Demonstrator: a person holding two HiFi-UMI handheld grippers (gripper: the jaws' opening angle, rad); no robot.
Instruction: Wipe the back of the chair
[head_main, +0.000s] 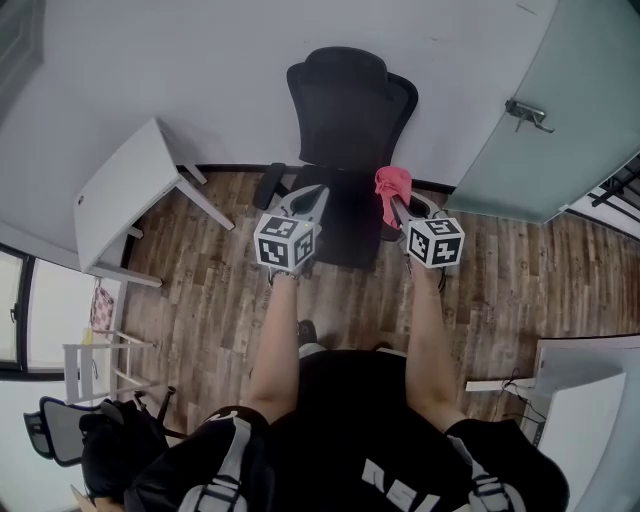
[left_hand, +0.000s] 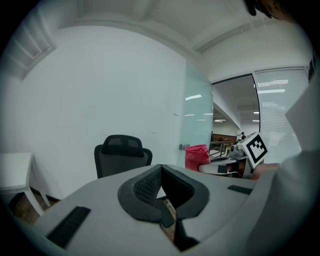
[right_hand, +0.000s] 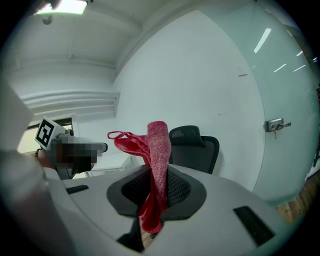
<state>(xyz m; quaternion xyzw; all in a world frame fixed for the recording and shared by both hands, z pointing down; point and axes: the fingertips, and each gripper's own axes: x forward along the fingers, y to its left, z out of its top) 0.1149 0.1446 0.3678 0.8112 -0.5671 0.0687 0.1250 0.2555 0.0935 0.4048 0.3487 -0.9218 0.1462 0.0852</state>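
While the right gripper pinches a red cloth, the left gripper is closed on nothing; the chair stands just ahead of both, its back near the wall

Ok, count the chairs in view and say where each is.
2. One black chair stands against the wall; what looks like a second chair sits at the head view's lower left, partly hidden. More may lie out of frame.

Bare floor before chair, table seemingly aside.
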